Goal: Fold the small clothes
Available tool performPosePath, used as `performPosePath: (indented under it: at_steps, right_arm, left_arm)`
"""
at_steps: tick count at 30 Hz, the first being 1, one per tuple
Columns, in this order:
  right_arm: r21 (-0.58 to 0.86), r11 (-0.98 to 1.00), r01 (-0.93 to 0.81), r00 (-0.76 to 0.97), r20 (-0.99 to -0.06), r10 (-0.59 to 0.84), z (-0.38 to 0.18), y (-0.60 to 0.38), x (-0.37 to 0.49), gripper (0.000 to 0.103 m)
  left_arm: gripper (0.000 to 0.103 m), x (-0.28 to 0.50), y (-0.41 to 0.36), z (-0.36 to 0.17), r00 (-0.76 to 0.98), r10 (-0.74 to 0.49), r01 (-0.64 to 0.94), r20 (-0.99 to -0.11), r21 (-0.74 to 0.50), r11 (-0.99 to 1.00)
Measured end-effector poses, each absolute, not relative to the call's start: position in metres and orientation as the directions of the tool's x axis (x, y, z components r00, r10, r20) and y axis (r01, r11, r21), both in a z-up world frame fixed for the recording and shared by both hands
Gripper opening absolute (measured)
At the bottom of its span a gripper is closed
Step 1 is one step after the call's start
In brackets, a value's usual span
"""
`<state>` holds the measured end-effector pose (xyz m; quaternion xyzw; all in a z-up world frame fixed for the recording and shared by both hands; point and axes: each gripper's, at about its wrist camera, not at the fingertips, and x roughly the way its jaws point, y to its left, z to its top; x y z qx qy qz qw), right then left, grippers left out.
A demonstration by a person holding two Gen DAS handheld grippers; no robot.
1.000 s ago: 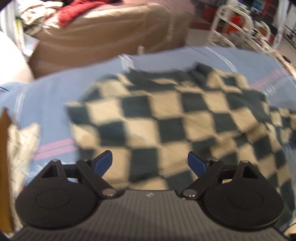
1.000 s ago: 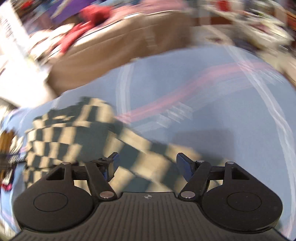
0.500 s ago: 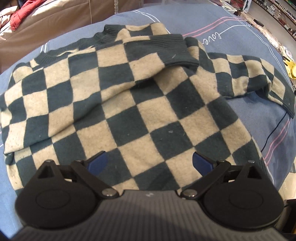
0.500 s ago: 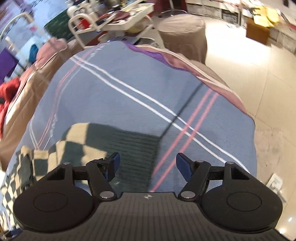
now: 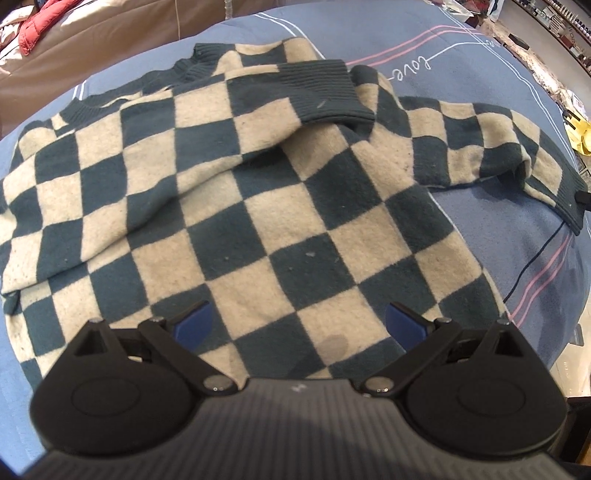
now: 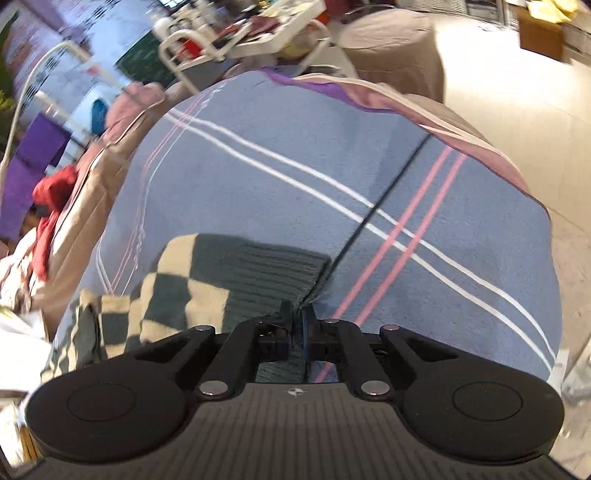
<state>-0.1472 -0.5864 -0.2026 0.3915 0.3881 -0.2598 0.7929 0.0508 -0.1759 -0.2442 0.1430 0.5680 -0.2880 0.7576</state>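
A dark-green and cream checkered sweater (image 5: 258, 206) lies spread on the blue blanket (image 5: 480, 66). One sleeve is folded across its chest, its ribbed cuff (image 5: 325, 92) near the collar. The other sleeve (image 5: 480, 144) stretches out to the right. My left gripper (image 5: 297, 325) is open and empty, just above the sweater's lower body. My right gripper (image 6: 295, 325) is shut on the ribbed cuff (image 6: 266, 273) of the outstretched sleeve, at its corner. The tip of the right gripper shows at the sleeve's end in the left wrist view (image 5: 583, 197).
A thin black cable (image 6: 384, 199) runs across the blanket (image 6: 258, 166) past the cuff. A brown sofa (image 5: 92, 48) with a red garment (image 5: 37, 22) stands behind. White racks (image 6: 221, 40) and a round stool (image 6: 395, 40) stand beyond the blanket's far edge.
My right gripper has closed on the sleeve cuff; it was open half a second ago. My left gripper has settled over the sweater's body and stays open.
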Motion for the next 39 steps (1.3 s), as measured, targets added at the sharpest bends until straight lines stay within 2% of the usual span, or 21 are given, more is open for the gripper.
performPosePath:
  at_steps: [6, 12, 17, 21, 24, 30, 35, 39]
  right_arm:
    - [0.479, 0.531, 0.699, 0.607, -0.790, -0.086, -0.188, -0.592, -0.152, 0.008]
    - [0.532, 0.532, 0.659, 0.672, -0.734, -0.099, -0.135, -0.630, -0.142, 0.008]
    - [0.388, 0.672, 0.630, 0.650, -0.738, -0.183, -0.066, -0.679, -0.123, 0.007]
    - [0.349, 0.720, 0.600, 0.652, -0.734, -0.188, -0.039, -0.690, -0.101, 0.007]
    - [0.422, 0.717, 0.555, 0.691, -0.714, -0.114, -0.042, -0.672, -0.077, 0.007]
    - [0.552, 0.748, 0.369, 0.719, -0.680, 0.147, -0.073, -0.591, 0.020, 0.007]
    - [0.640, 0.749, 0.171, 0.683, -0.625, 0.379, -0.101, -0.483, 0.121, 0.008]
    - [0.674, 0.737, 0.052, 0.589, -0.617, 0.523, -0.134, -0.377, 0.188, 0.008]
  left_arm:
    - [0.102, 0.048, -0.178, -0.240, 0.194, -0.288, 0.600, -0.938, -0.119, 0.791]
    - [0.102, 0.053, -0.160, -0.242, 0.198, -0.290, 0.555, -0.936, -0.137, 0.821]
    - [0.102, 0.058, -0.142, -0.238, 0.219, -0.293, 0.530, -0.931, -0.138, 0.836]
    - [0.102, 0.064, -0.126, -0.237, 0.228, -0.297, 0.491, -0.927, -0.154, 0.857]
    - [0.102, 0.066, -0.117, -0.238, 0.223, -0.299, 0.476, -0.928, -0.164, 0.864]
    - [0.102, 0.065, -0.101, -0.238, 0.221, -0.299, 0.470, -0.928, -0.168, 0.866]
    - [0.102, 0.064, -0.070, -0.237, 0.238, -0.299, 0.428, -0.924, -0.177, 0.886]
    - [0.102, 0.062, -0.029, -0.240, 0.251, -0.274, 0.362, -0.929, -0.172, 0.916]
